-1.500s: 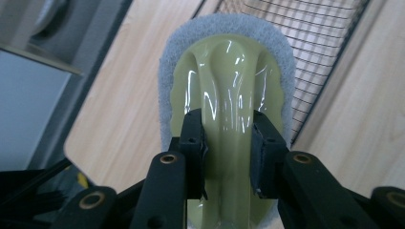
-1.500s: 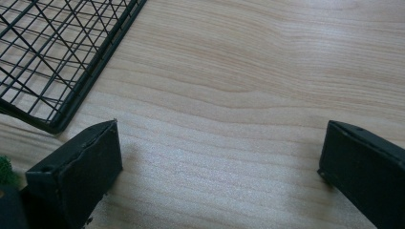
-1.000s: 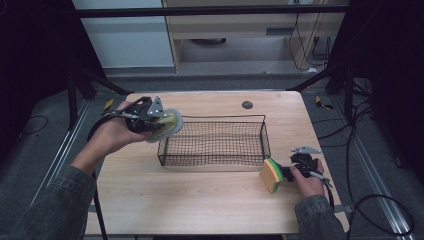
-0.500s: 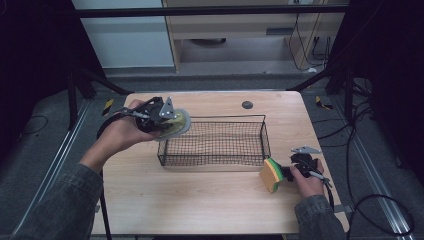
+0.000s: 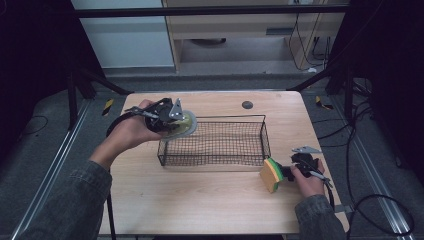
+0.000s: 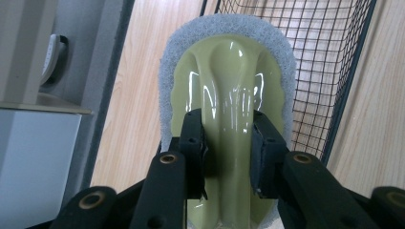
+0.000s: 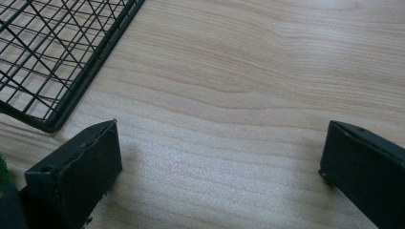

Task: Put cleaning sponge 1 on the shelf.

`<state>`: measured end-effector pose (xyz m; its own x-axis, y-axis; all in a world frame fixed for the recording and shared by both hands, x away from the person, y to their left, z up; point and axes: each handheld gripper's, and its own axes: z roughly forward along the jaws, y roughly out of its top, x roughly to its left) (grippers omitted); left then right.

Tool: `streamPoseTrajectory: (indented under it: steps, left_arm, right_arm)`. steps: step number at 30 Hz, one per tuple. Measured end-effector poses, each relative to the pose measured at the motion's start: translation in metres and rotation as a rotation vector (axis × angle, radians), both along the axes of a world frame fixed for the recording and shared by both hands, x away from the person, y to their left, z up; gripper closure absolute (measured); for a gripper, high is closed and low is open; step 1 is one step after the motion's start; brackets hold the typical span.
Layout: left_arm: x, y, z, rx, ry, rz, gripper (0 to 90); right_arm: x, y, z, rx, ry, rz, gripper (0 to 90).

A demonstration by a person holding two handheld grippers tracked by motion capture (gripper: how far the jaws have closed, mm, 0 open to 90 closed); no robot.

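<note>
My left gripper [image 6: 228, 129] is shut on the raised ridge of a pale green plastic scrubber [image 6: 229, 71] with a grey pad around its rim. From above, this gripper [image 5: 175, 120] holds the scrubber [image 5: 184, 124] in the air at the left end of the black wire basket [image 5: 215, 145]. At the table's right front my right gripper [image 5: 286, 172] rests low on the wood, with a yellow-and-green sponge [image 5: 271, 175] standing against its tip. In its own view the right gripper [image 7: 219, 143] is open wide, only bare wood between its jaws.
The wire basket [image 7: 47, 57] lies just ahead and left of the right jaws, and its mesh [image 6: 325, 57] shows behind the scrubber. A dark round grommet [image 5: 247, 105] sits near the table's far edge. A grey plate [image 5: 306, 149] lies by the right hand.
The left hand has carried the scrubber to the right and slightly down, from beside the basket to its left end. The right hand and the sponge have stayed put.
</note>
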<state>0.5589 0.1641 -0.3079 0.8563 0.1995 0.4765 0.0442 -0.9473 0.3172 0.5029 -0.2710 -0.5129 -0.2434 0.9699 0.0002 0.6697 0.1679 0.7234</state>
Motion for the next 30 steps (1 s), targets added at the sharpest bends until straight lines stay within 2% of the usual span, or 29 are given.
streamPoseTrajectory:
  steps: [11,16,23,30]
  left_arm:
    - [0.008,-0.008,-0.017,0.032,0.03,-0.039,70.5]
    - [0.01,-0.012,-0.03,0.055,0.049,-0.064,70.5]
    - [0.012,-0.012,-0.04,0.059,0.068,-0.069,70.5]
    - [0.013,-0.016,-0.049,0.083,0.084,-0.081,70.5]
  right_arm:
    - [-0.005,-0.007,0.0,0.0,0.0,-0.014,0.4]
    - [-0.008,-0.012,0.0,-0.005,0.0,-0.016,0.4]
    - [-0.009,-0.012,0.0,-0.006,0.001,-0.018,0.4]
    - [-0.009,-0.012,0.0,-0.006,0.001,-0.018,0.4]
